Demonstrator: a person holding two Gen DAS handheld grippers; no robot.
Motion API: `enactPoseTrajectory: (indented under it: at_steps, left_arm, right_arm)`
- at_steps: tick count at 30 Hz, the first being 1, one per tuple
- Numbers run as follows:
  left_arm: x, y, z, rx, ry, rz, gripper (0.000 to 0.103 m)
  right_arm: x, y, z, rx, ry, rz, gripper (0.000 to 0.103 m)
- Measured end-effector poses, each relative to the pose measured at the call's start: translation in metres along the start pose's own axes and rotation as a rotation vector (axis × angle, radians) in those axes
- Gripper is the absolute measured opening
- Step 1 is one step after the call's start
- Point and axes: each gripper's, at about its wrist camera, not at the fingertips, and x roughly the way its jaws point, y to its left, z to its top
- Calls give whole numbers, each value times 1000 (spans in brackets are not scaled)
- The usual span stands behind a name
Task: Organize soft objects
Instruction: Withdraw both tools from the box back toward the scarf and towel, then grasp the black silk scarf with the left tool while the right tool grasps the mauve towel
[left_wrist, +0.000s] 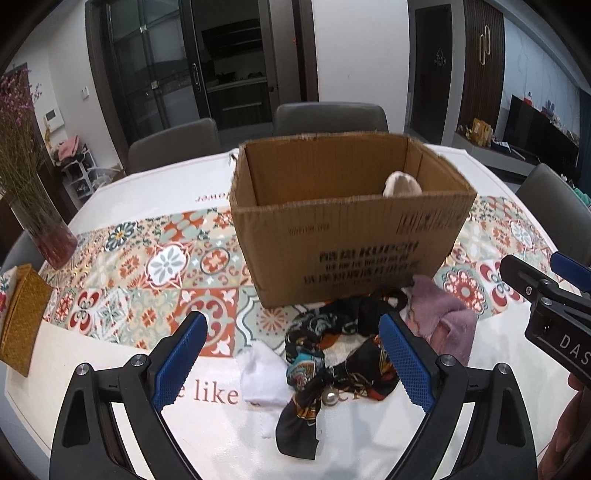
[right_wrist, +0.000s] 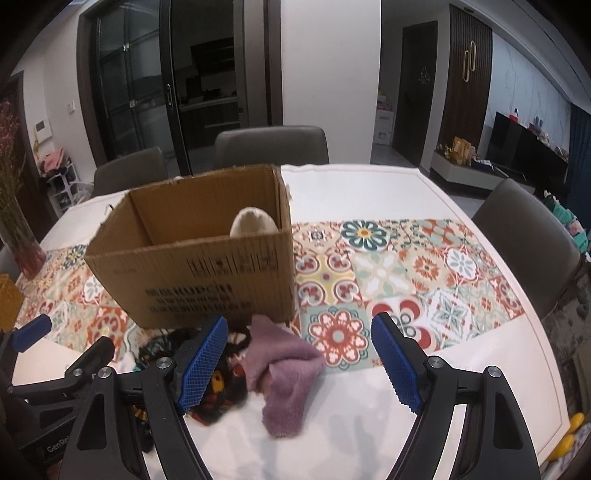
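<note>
An open cardboard box (left_wrist: 340, 236) (right_wrist: 199, 273) stands on the table with a cream soft thing (left_wrist: 400, 184) (right_wrist: 254, 222) inside at its right end. In front of the box lies a heap: a dark patterned scarf (left_wrist: 332, 354) (right_wrist: 218, 380), a white cloth (left_wrist: 260, 373) and a mauve fuzzy cloth (left_wrist: 443, 321) (right_wrist: 284, 373). My left gripper (left_wrist: 291, 354) hangs open above the scarf and white cloth, nothing between its blue pads. My right gripper (right_wrist: 299, 358) is open above the mauve cloth, holding nothing. It also shows at the right edge of the left wrist view (left_wrist: 546, 288).
The round table (right_wrist: 461, 369) has a white cloth with a tiled runner. A vase of dried flowers (left_wrist: 40, 206) and a woven yellow box (left_wrist: 22, 317) stand at the left. Grey chairs (left_wrist: 328, 118) (right_wrist: 532, 236) ring the far and right sides.
</note>
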Motion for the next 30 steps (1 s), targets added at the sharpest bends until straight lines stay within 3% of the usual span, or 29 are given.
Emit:
enactPoseTrajectory:
  at_steps: [12, 23, 28, 30]
  left_arm:
    - [26, -5, -26, 12, 21, 6, 94]
    - [52, -5, -42, 3, 76, -27, 81]
    - [64, -9, -48, 10, 111, -39, 66]
    - [65, -10, -49, 12, 114, -40, 66]
  right_arm:
    - [29, -2, -32, -2, 70, -13, 81]
    - [53, 6, -54, -21, 131, -12, 81]
    - [62, 9, -61, -28, 153, -9, 81]
    - [64, 10, -63, -32, 158, -7, 81]
